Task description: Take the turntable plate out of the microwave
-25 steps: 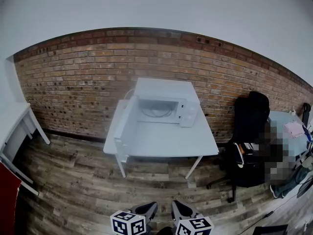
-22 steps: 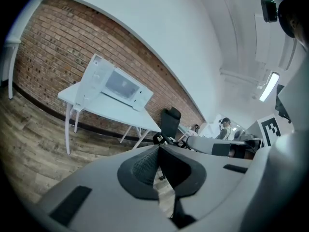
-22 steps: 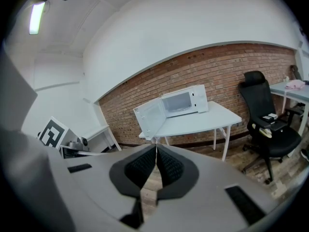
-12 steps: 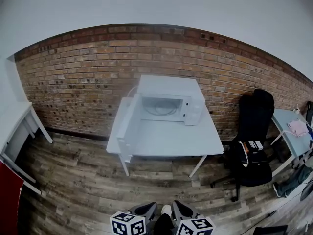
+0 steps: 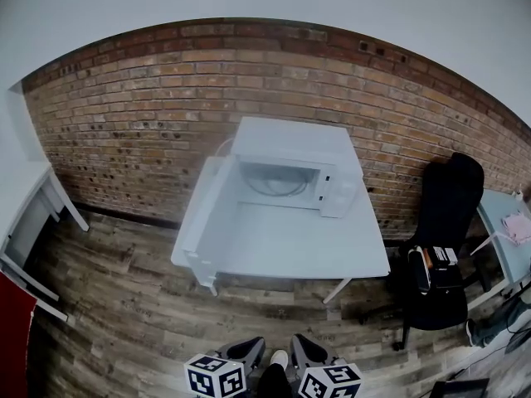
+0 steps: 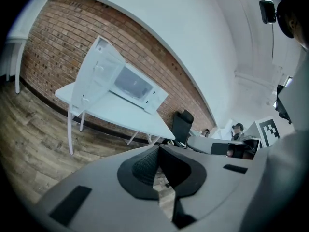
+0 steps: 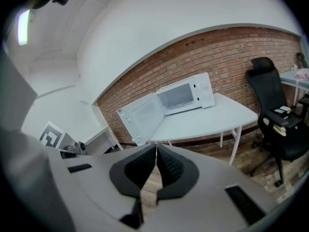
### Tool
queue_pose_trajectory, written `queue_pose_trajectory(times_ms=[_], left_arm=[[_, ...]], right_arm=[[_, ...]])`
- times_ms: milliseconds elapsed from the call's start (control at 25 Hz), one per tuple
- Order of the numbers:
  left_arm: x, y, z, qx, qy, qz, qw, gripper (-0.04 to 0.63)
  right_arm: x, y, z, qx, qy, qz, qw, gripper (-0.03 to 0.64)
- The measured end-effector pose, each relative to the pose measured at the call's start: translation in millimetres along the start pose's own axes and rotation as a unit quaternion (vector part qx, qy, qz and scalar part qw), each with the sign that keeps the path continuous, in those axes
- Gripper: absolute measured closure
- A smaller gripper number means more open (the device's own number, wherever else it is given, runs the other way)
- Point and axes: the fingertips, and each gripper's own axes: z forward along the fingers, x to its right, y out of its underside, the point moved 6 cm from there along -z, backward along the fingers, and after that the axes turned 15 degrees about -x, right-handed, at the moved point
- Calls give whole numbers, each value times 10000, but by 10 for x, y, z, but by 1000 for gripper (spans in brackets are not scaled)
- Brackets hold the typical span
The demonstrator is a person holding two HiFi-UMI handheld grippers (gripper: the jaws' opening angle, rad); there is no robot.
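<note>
A white microwave [image 5: 292, 160] stands at the back of a white table [image 5: 282, 247] against a brick wall, its door [image 5: 199, 214] swung wide open to the left. Inside the cavity the glass turntable plate [image 5: 278, 186] lies flat. The microwave also shows in the left gripper view [image 6: 128, 83] and the right gripper view [image 7: 186, 94]. My left gripper [image 5: 251, 351] and right gripper [image 5: 300, 349] sit side by side at the bottom edge of the head view, over the wooden floor and well short of the table. Both are shut and hold nothing.
A black office chair [image 5: 444, 255] with items on its seat stands right of the table. A second light table [image 5: 508, 239] is at the far right. A white desk [image 5: 29, 222] and a red object [image 5: 12, 338] are on the left.
The table and microwave have grown larger and shifted slightly in the head view as I moved closer. Both grippers stay shut, side by side.
</note>
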Motion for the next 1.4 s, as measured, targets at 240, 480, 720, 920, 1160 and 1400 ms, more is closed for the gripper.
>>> queue_pose_trajectory(times_ms=[240,480,720,920,1160,1400], left_arm=[[-152,-667,450,112,-175,-218,9995,586],[-216,-1253,883,160,-258,-274,9992,586],[-242,-1631,1158,275,-300,-349,9986,586],[-339,-1827,1297,264,-362,-400,9982,586],[-526,-2110,1430,179,-384,-408,9983,586],[-808,-2593,1669,111,-200,-380,9990,586]], right_arm=[[481,-608,422,-182,-138,-75,9997,597],[919,-1120,722,-289,-211,-98,9993,597],[1153,-1461,949,-465,-382,-185,9980,597],[1288,-1614,1083,-517,-392,-97,9978,597],[1428,-1808,1344,-577,-345,124,9977,597],[1564,-2113,1716,-593,-198,310,9976,597]])
